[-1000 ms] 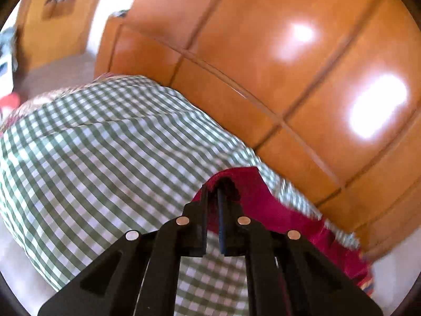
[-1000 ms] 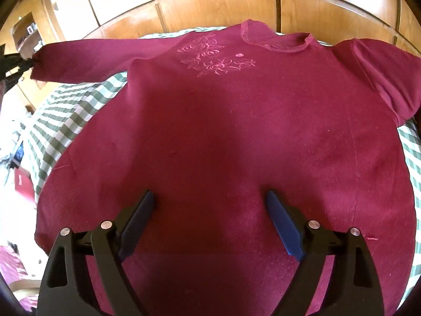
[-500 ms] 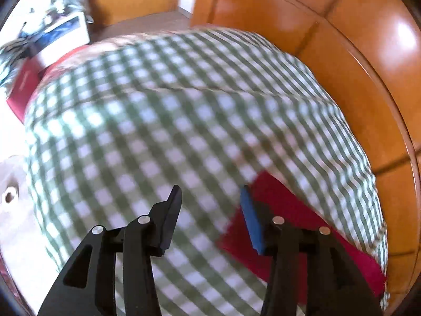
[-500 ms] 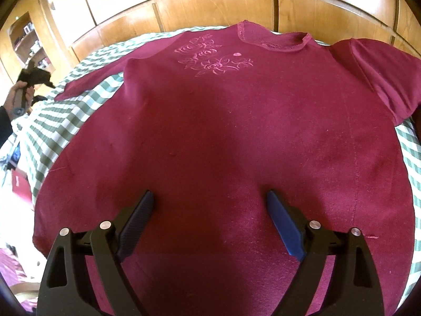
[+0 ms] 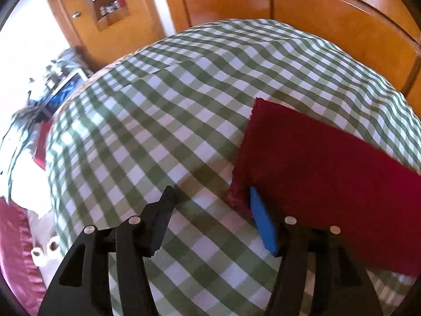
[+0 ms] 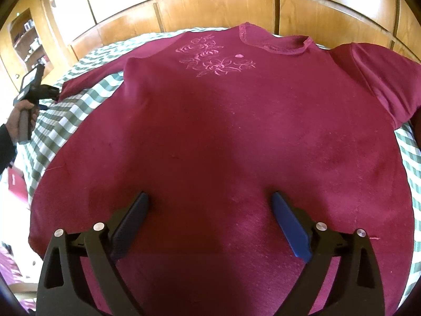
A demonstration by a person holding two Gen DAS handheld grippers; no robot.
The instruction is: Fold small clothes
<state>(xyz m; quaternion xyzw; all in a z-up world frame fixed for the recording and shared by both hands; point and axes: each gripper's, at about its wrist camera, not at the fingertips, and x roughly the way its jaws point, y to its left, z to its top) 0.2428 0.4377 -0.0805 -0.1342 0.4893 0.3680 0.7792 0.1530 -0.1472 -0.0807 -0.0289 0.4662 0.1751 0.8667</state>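
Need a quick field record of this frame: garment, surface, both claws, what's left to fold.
garment: dark red long-sleeved sweater with pink flower embroidery, spread flat, front up
surface: green-and-white checked bedcover
left sleeve: stretched out flat on the cover, cuff end beside the left claw
left claw: jaws opening, bare cover between them, one pad against the cuff edge
right claw: open, over the lower body of the sweater, gripping nothing
right sleeve: lying out to the side
folds done: none visible
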